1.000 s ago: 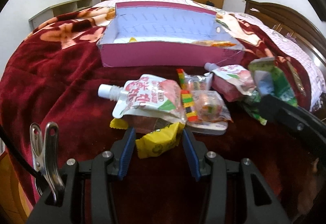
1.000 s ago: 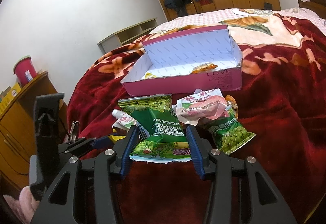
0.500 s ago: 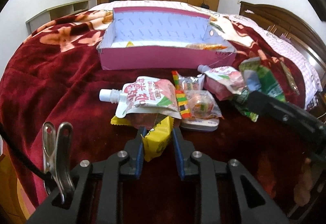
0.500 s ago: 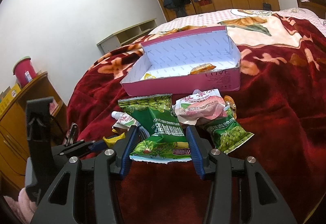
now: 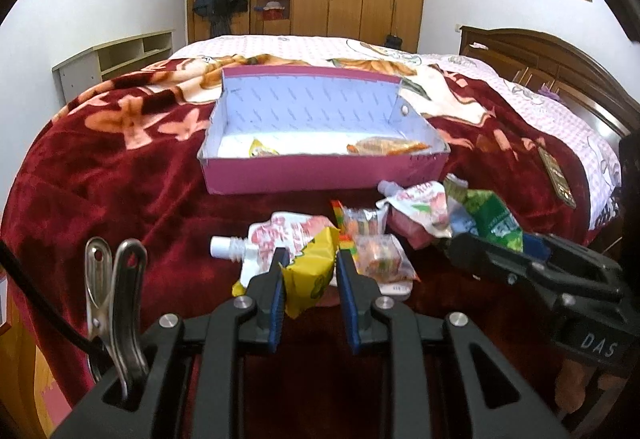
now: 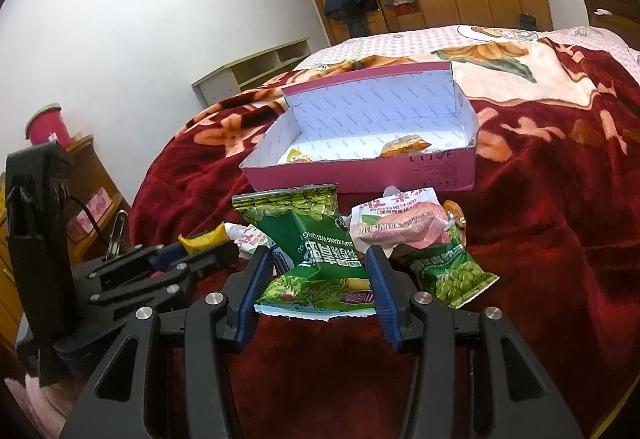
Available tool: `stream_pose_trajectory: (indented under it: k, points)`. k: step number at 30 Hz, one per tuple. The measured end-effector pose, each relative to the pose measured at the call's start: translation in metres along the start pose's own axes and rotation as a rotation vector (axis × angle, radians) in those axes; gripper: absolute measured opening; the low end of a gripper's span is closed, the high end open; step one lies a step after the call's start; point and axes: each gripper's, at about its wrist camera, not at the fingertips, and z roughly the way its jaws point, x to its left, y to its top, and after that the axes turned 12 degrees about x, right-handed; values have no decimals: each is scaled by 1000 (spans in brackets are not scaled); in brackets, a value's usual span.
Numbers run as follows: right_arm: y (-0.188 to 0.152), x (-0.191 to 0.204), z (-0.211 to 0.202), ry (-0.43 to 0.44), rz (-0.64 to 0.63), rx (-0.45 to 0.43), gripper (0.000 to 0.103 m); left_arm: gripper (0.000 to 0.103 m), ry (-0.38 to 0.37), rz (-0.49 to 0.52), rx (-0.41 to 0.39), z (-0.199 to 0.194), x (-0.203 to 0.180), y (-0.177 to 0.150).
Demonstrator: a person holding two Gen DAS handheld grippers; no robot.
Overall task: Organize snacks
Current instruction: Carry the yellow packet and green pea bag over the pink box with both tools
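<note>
My left gripper is shut on a yellow snack packet and holds it just above the red blanket. In the right wrist view the same left gripper is low at the left, with the yellow packet in its tips. My right gripper is shut on an upright green snack bag. An open pink box lies further back on the bed, with a small yellow packet and an orange packet inside. Loose snacks lie between the grippers and the box.
On the blanket are a white-pink spout pouch, a second pouch, a clear candy packet and a green pea bag. A phone lies at the bed's right edge. A wooden cabinet with a red container stands to the left.
My left gripper has closed on the yellow packet and lifted it off the blanket. The right gripper and its green bag have not moved.
</note>
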Motion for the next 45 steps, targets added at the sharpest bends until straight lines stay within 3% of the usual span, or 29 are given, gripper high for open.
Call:
stream_pose_trajectory:
  k: [14, 25, 35, 45]
  points:
    - [28, -14, 8, -26, 0, 9, 50, 25, 26, -12, -54, 5, 15, 48]
    - [70, -20, 13, -76, -20, -26, 50, 25, 46, -17, -90, 28, 21, 101]
    - [108, -29, 30, -92, 1, -48, 50, 25, 63, -35, -78, 56, 27, 137]
    - [136, -54, 60, -126, 67, -50, 50, 25, 90, -46, -25, 101, 29, 149]
